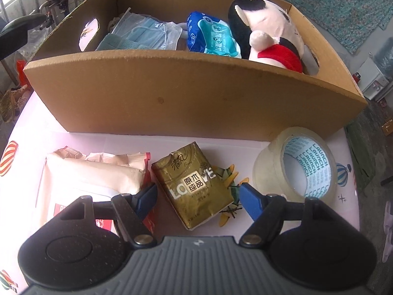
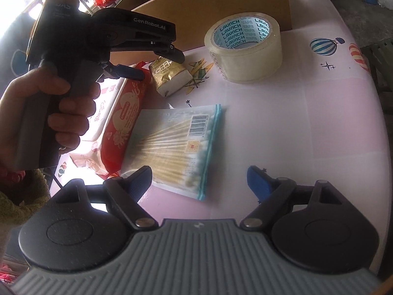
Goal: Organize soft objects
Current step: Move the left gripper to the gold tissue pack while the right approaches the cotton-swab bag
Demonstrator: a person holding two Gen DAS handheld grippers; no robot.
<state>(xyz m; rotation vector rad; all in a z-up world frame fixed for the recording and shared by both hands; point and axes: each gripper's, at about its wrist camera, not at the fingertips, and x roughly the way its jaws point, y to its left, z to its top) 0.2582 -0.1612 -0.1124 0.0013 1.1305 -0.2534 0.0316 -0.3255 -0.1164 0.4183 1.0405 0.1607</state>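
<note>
The gold tissue pack [image 1: 194,186] lies on the pink table [image 1: 98,142], at 6 o'clock from the cardboard box [image 1: 186,93] — between the left gripper [image 1: 196,195] fingers, jaws released, not touching. Tape roll [image 1: 294,164] at 3 o'clock. Right gripper [image 2: 201,182] — released over the cotton swab bag [image 2: 172,145].

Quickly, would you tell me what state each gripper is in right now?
Left gripper: open, straddling the gold tissue pack, not gripping it.
Right gripper: open, holding nothing.
</note>
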